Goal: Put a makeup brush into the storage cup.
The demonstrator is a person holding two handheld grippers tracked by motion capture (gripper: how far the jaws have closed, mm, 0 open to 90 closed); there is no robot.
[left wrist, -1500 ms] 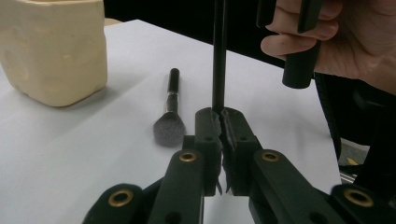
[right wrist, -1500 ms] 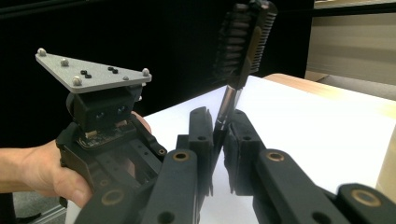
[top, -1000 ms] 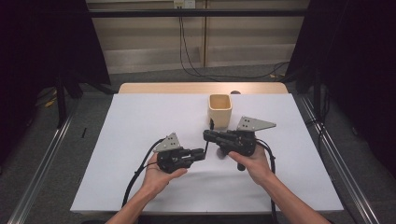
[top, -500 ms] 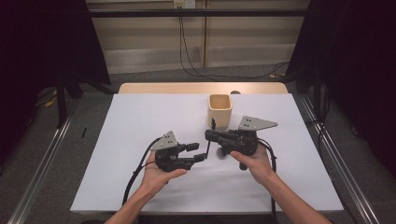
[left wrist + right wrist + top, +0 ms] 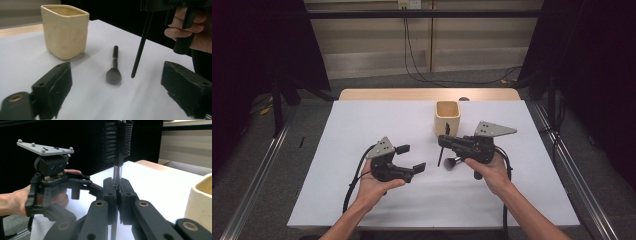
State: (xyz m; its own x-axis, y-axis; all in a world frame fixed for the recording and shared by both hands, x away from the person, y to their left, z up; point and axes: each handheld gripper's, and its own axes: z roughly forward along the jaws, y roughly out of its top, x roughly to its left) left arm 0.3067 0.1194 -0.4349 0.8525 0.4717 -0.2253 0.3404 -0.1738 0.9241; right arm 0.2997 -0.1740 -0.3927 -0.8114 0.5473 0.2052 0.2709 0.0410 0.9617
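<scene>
A thin black brush (image 5: 443,145), a comb-like head at its top, is held upright between the closed jaws of the right gripper (image 5: 443,140), its lower tip hanging just above the white tabletop (image 5: 337,150) near the middle. In the right gripper view the handle (image 5: 117,176) is seen clamped between the two pads, the toothed head rising above them. A second brush (image 5: 113,67), short with a dark round head, lies flat on the tabletop just beside the hanging tip, its handle pointed toward the cup (image 5: 447,118). The cream cup stands upright closer to the far edge, just behind the right gripper and apart from both brushes. The left gripper (image 5: 409,157) is held nearer the front edge, left of the brushes, its jaws having just been opening and now spread wide with nothing pressed between them; the lying brush is seen beyond them in the left gripper view. Both grippers are carried by a person's hands entering from the front edge.
</scene>
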